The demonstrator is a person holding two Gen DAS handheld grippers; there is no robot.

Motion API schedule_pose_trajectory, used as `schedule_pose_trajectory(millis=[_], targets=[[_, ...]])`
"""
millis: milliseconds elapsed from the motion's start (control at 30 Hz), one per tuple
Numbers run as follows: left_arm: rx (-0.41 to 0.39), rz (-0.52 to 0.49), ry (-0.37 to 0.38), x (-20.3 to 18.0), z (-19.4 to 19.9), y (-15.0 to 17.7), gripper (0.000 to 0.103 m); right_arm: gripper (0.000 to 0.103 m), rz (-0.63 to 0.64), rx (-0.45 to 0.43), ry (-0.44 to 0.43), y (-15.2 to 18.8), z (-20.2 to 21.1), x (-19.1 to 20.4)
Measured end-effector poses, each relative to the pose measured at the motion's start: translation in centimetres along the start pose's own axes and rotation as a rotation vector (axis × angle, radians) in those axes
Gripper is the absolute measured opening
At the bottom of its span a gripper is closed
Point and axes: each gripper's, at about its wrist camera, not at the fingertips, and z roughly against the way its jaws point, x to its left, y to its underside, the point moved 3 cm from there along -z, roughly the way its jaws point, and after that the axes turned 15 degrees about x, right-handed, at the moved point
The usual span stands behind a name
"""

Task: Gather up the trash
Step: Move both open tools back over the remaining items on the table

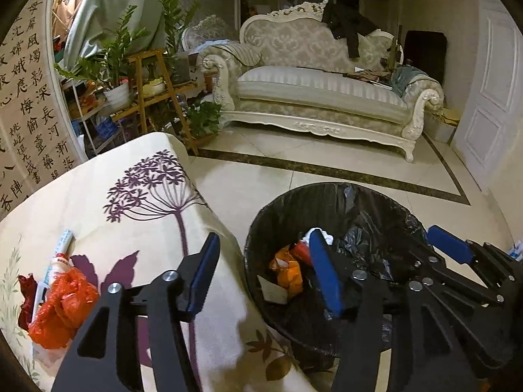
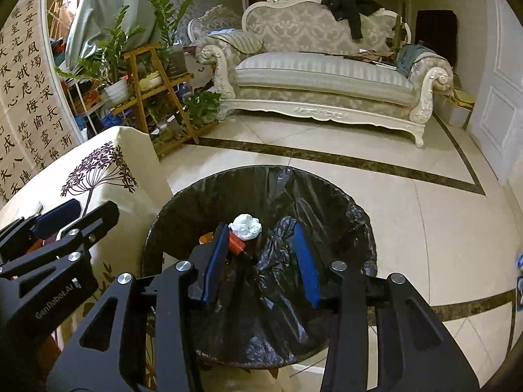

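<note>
Right tool [image 2: 261,261] gaping over bin [image 2: 183,202], tissue [image 2: 245,226] below

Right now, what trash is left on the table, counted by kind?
Red plastic bag: 1
White tube: 1
Dark red scrap: 1
Total: 3 on the table. Both grippers are open and hold nothing.
</note>
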Motion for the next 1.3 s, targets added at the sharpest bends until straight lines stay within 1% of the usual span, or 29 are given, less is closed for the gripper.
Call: schedule_pose_trajectory(millis=[33, 100, 200, 367, 433, 567, 800, 867, 1133, 1300], targets=[[-0.002, 0.004, 0.000, 0.2, 0.2, 0.1, 0.060, 0.045, -0.002, -0.001, 0.001, 0.1, 0.1, -0.1], [-0.002, 0.016, 0.002, 0.5, 0.5, 0.1, 0.065, 0.047, -0.005, -0.003, 0.003, 0.3, 0.3, -0.1], [-0.005, 0.039, 0.003, 1.4, 1.2, 0.4, 0.069, 0.048, -0.002, -0.002, -0.002, 0.4, 0.4, -0.2], [-0.020, 0.054, -0.020, 2.7, 2.5, 1.5, 0.071, 0.050, 0.012, 0.000, -0.012, 1.0, 1.1, 0.8], [-0.026, 0.064, -0.031, 3.4, 3.2, 2.1, 0.071, 0.053, 0.017, 0.001, -0.019, 1.4, 1.3, 1.3], [-0.032, 0.092, -0.050, 5.0, 4.5, 3.5, 0.072, 0.054, 0.040, 0.006, -0.033, 2.2, 1.8, 2.8], [-0.032, 0.165, -0.079, 8.4, 6.2, 6.1, 0.072, 0.054, 0.090, 0.024, -0.070, 3.5, 2.5, 6.2], [-0.028, 0.197, -0.090, 9.9, 6.8, 7.1, 0.072, 0.054, 0.106, 0.029, -0.088, 3.8, 2.7, 7.3], [-0.026, 0.295, -0.154, 15.0, 9.0, 10.7, 0.072, 0.054, 0.215, 0.030, -0.148, 4.9, 3.8, 12.9], [-0.020, 0.352, -0.193, 17.9, 9.7, 12.5, 0.072, 0.055, 0.283, 0.038, -0.184, 6.0, 4.3, 16.5]])
